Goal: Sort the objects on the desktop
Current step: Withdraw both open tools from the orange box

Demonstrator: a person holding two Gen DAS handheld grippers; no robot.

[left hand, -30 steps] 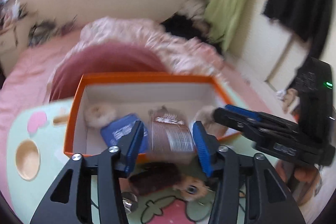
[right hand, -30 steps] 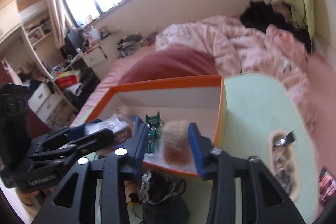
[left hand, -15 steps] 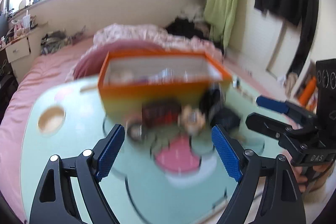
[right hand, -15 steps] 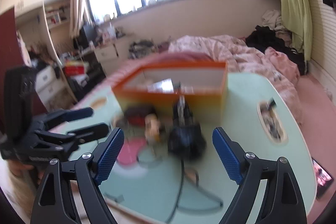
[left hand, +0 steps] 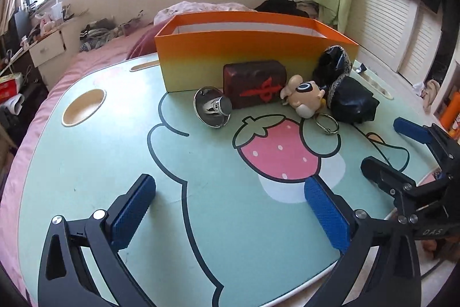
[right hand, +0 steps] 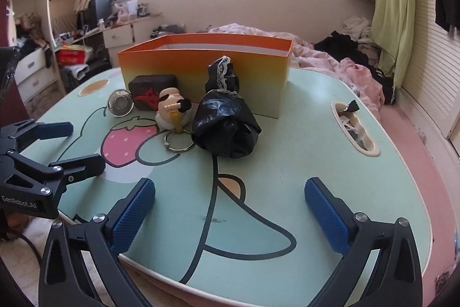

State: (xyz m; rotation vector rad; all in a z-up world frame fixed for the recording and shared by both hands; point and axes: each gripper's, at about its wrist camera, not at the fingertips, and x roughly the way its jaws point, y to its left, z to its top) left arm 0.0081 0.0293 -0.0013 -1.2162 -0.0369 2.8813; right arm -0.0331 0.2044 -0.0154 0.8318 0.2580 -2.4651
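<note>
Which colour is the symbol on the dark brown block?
Red, on the dark brown block; it shows best in the left wrist view.

Both cameras sit low at the near edge of the surface (left hand: 95, 163), looking forward across it toward the orange box (left hand: 247, 53) and the window behind. The left wrist view stands to the left, angled slightly rightward; the right wrist view stands to the right, perhaps turned a little leftward. Neither is close to the box. Both share the box, the black bag (right hand: 227, 125) and the strawberry print (left hand: 280, 156).
</note>
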